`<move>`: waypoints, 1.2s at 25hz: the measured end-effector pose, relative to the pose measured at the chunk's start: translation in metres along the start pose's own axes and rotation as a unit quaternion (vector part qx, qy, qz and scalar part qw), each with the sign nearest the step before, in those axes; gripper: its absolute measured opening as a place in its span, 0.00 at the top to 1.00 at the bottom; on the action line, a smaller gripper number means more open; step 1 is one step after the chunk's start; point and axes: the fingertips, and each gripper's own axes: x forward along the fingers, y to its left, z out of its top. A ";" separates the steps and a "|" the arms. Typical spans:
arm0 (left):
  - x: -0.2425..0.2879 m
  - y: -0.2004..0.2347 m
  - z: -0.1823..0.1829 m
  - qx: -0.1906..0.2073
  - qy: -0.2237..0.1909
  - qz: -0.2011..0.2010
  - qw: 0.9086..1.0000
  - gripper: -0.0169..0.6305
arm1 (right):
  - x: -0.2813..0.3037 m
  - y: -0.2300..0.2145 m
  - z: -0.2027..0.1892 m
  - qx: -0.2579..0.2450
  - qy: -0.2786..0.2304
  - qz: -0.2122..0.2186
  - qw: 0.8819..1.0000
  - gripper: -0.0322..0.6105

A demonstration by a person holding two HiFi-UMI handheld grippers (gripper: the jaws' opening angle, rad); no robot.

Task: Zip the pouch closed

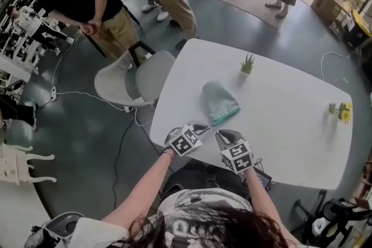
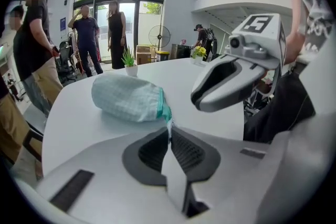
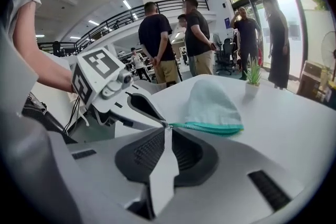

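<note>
**Left gripper clamps pouch corner, right gripper closes in**

Head view: a pale green pouch (image 1: 220, 100) lies near the front of the white tabletop (image 1: 279, 125), just ahead of both grippers. The left gripper (image 1: 201, 126) reaches its near corner, and the right gripper (image 1: 223, 136) sits just beside it. A small potted plant (image 1: 247, 63) stands beyond the pouch.

Left gripper view: the left gripper (image 2: 169, 131) has its jaws clenched on the thin tail at the pouch's (image 2: 128, 97) teal-edged corner. The right gripper (image 2: 202, 94) hangs close by, to the right and above.

Right gripper view: the right gripper (image 3: 168, 131) has its jaws drawn together and grasps nothing. The teal zipper (image 3: 210, 127) ends just past its tips, where the left gripper (image 3: 152, 115) meets the pouch (image 3: 210, 105).
</note>
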 end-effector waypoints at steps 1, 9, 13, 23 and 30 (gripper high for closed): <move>-0.001 -0.001 0.002 0.003 -0.002 -0.002 1.000 0.94 | 0.004 0.002 -0.003 -0.004 0.008 0.002 1.000 0.87; -0.004 -0.005 0.000 0.006 -0.001 -0.026 1.000 0.94 | 0.031 0.012 -0.011 -0.035 0.046 -0.009 0.998 0.79; -0.004 -0.007 -0.001 0.011 -0.003 -0.036 0.999 0.94 | 0.035 0.013 -0.018 -0.045 0.067 -0.025 0.996 0.77; -0.004 -0.013 -0.001 0.014 -0.001 -0.044 0.999 0.94 | 0.034 0.007 -0.022 -0.028 0.067 -0.051 0.996 0.82; -0.007 -0.015 -0.002 0.015 0.001 -0.047 0.999 0.94 | 0.031 0.006 -0.022 -0.007 0.060 -0.060 0.996 0.94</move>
